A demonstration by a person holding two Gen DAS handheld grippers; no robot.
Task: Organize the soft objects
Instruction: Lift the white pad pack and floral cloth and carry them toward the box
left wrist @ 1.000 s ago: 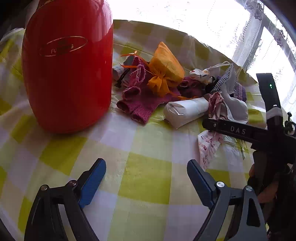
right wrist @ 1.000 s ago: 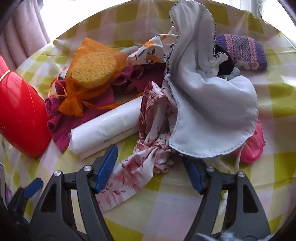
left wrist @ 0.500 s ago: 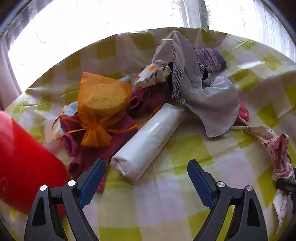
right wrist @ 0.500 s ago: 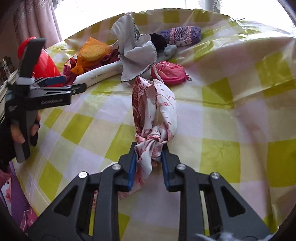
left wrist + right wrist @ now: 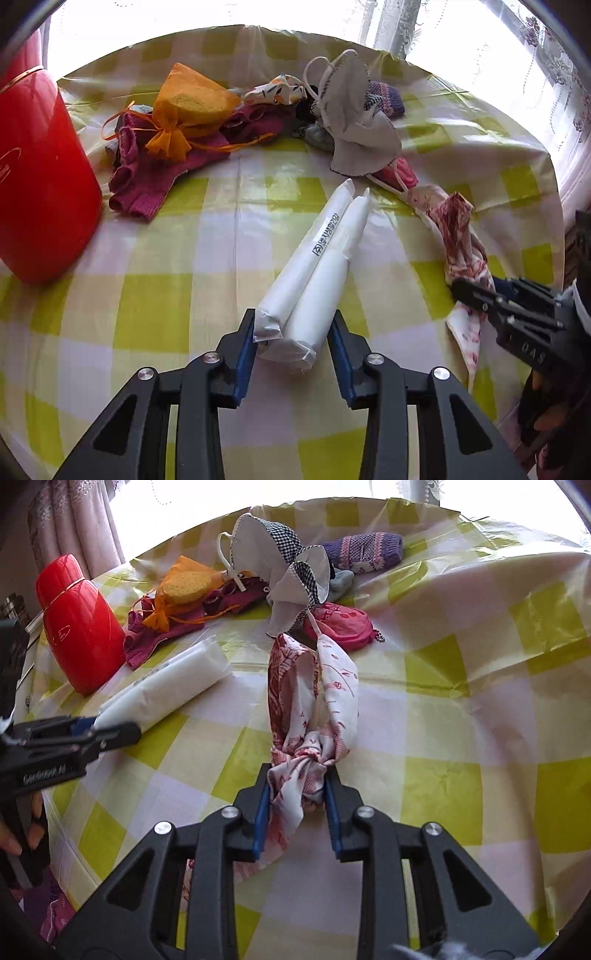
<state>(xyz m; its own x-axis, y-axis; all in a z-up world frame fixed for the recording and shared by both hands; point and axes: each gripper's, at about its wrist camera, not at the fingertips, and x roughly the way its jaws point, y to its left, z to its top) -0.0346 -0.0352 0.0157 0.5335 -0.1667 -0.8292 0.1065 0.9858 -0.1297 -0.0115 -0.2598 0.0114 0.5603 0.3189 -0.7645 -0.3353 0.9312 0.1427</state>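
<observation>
My left gripper is shut on the near end of a white wrapped roll, which lies pulled toward me on the checked tablecloth; the roll also shows in the right wrist view. My right gripper is shut on the knot of a red-and-white patterned cloth, which stretches back toward the pile; the cloth shows at right in the left wrist view. The pile holds an orange mesh bag with a sponge, a maroon knit glove, a white cloth mask, a pink pouch and a purple knit sock.
A tall red thermos stands at the left, also seen in the right wrist view. The table's far edge meets a bright window with lace curtains. The table's right edge drops off beside my right gripper.
My left gripper closed on the white roll and drew it away from the pile. My right gripper, still shut on the patterned cloth, pulled it further toward me.
</observation>
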